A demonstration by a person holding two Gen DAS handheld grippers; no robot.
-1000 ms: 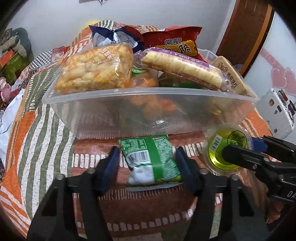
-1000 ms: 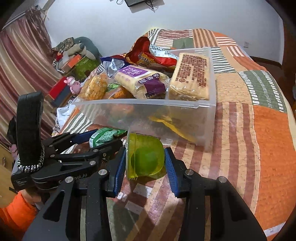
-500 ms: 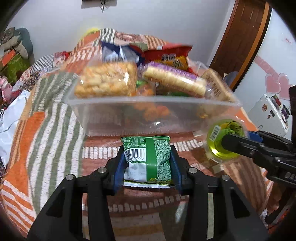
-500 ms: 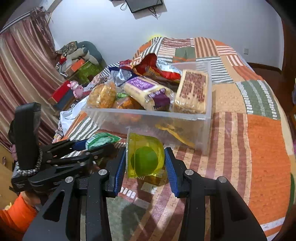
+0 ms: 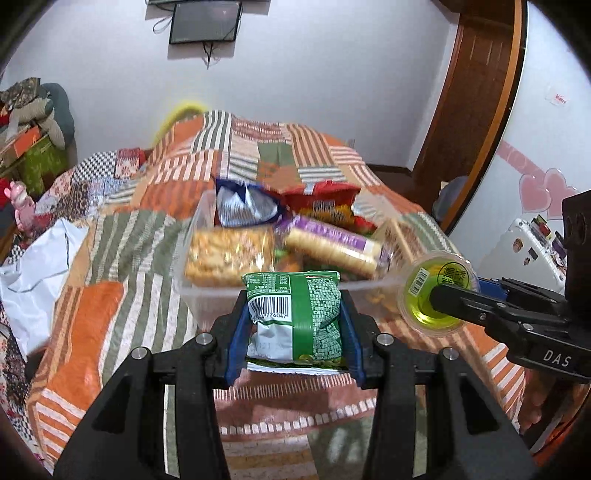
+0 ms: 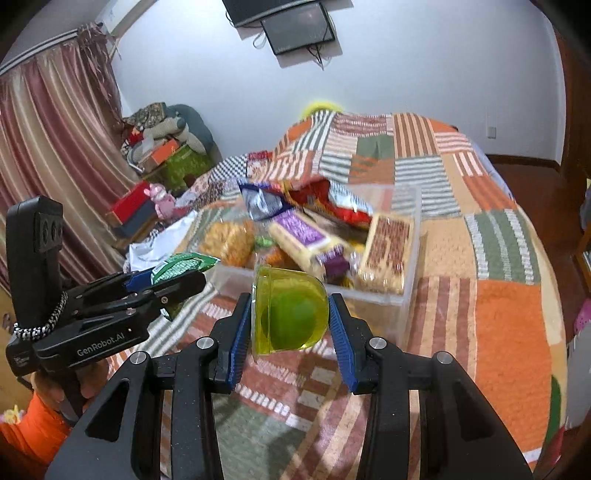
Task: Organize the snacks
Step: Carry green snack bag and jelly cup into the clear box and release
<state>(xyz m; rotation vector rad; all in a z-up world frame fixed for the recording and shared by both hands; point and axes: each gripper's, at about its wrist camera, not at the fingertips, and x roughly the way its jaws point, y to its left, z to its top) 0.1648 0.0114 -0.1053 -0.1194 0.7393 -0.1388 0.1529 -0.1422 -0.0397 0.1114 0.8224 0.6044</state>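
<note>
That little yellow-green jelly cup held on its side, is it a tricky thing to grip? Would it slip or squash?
Probably a bit slippery: the jelly cup looks like smooth, glossy plastic, and the right gripper pinches it on its side. It likely keeps its shape, since its walls show no denting between the pads. Set down like this, its rounded body might roll on the quilt.

A patchwork quilt (image 6: 498, 258) of orange, green and striped squares covers the bed. Beyond its left edge hang striped curtains (image 6: 48, 147); what looks like a wall-mounted screen (image 5: 203, 22) hangs above the far edge.
</note>
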